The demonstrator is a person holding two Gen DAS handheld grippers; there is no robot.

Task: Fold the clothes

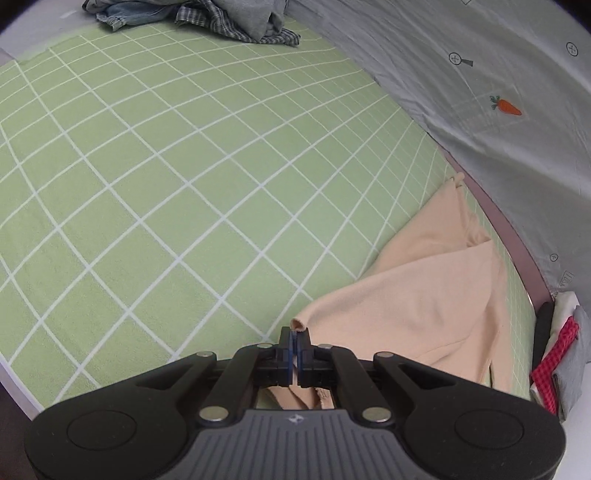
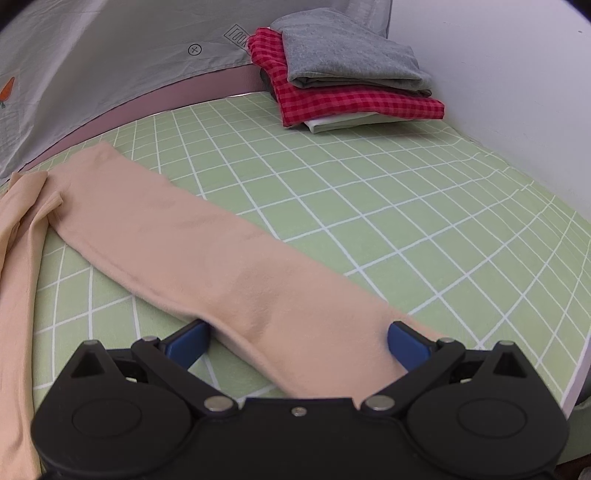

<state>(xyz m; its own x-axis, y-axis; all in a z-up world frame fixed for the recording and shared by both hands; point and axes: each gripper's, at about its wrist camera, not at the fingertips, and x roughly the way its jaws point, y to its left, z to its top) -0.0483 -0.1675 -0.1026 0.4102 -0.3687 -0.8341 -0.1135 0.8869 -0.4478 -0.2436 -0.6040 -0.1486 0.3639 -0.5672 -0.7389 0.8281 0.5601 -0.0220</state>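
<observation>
**Peach garment pinched at one end, straddled at the other**

Peach garment [image 2: 207, 254] lies on the green checked sheet [image 1: 147, 184]. Left gripper [image 1: 294, 338] clamps its rolled edge; right gripper [image 2: 297, 332] stands wide around a sleeve.

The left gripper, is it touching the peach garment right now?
Touching. The left wrist view shows the left gripper shut on a folded edge of the peach garment.

Peach garment [image 2: 207, 254]: near end hidden under right gripper [image 2: 297, 338] body at 6 o'clock; left part cut off by frame edge at 9 o'clock. Unfolded pile [image 1: 207, 18] cut off at 12 o'clock. Folded stack [image 1: 557, 354] mostly cut off at 4 o'clock, left wrist view. Grey cloth [image 2: 110, 55] print too small to read.
</observation>
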